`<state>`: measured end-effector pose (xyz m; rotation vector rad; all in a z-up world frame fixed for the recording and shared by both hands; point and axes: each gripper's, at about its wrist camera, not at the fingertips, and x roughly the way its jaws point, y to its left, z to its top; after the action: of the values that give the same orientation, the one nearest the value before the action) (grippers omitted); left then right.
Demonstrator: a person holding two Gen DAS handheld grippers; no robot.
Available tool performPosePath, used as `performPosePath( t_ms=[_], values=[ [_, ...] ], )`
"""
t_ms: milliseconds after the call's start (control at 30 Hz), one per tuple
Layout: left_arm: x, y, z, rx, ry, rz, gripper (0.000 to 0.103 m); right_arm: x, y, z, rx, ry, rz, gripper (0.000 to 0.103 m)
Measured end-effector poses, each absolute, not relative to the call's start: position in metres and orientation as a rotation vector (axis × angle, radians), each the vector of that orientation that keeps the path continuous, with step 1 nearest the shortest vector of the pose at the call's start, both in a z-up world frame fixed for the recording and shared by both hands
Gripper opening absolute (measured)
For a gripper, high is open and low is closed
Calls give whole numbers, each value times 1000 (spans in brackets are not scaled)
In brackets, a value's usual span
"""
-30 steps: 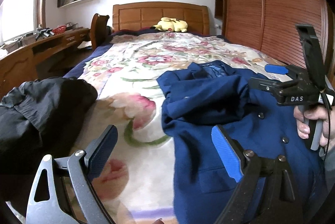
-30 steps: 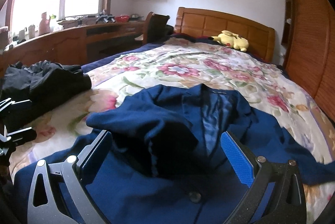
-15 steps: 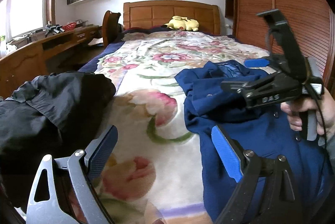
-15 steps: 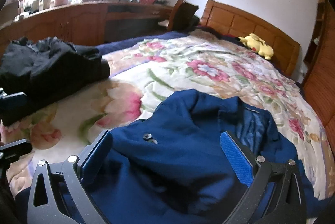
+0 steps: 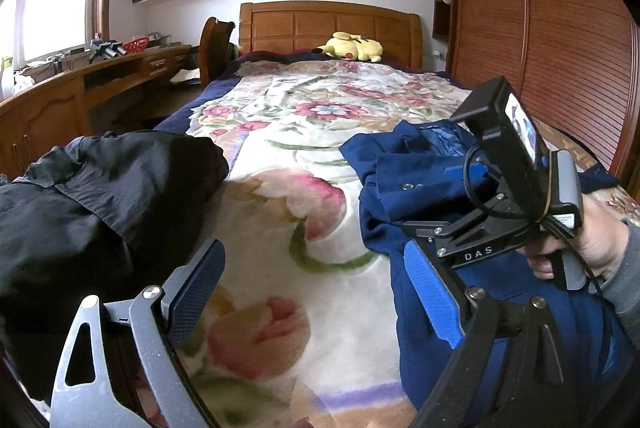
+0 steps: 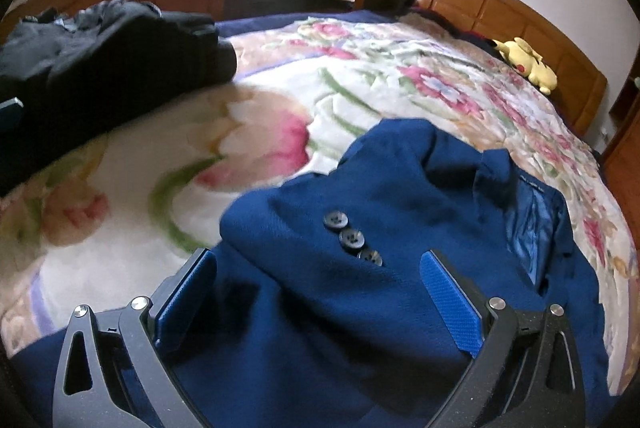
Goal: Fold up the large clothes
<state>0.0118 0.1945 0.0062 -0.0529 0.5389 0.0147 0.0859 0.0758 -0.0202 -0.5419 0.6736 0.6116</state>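
A navy blue jacket [image 6: 360, 308] lies on the floral bedspread [image 6: 280, 108], with one sleeve folded across its front and three dark cuff buttons [image 6: 352, 238] showing. My right gripper [image 6: 316, 292] hovers open just over that sleeve, its blue pads on either side of the cuff without pressing it. In the left wrist view the jacket [image 5: 420, 188] lies to the right, and a hand holds the right gripper [image 5: 472, 180] over it. My left gripper [image 5: 312, 292] stands open above bare bedspread, beside the jacket's left edge, with nothing between its fingers.
A black garment [image 5: 100, 196] is heaped at the bed's left edge. A yellow plush toy [image 5: 352, 46] rests by the wooden headboard [image 5: 328, 24]. A wooden desk [image 5: 80, 88] and chair [image 5: 214, 44] line the left side; a slatted wardrobe [image 5: 560, 48] stands on the right.
The right gripper swung left and lower over the jacket, rolling, and now sits close over the folded sleeve's cuff. The left wrist view drifted left a little. Both stayed open.
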Motion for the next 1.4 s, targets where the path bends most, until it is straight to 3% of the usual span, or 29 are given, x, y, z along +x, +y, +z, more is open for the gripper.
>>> performPosePath(
  t_ms=[133,267,367,467,1400],
  values=[
    [12,194,6,-54,539,13,92,92,75,-24,-566,697,595,89],
    [11,194,7,-50,539,4,92,96,71,-23,-544,699,596,62],
    [12,189,8,-46,538,-8,92,94,62,-13,-494,692,624,33],
    [15,183,8,-48,540,-28,92,92,52,-4,-457,671,645,19],
    [20,122,21,-42,509,-153,92,15,-95,53,-152,441,396,14]
  ],
)
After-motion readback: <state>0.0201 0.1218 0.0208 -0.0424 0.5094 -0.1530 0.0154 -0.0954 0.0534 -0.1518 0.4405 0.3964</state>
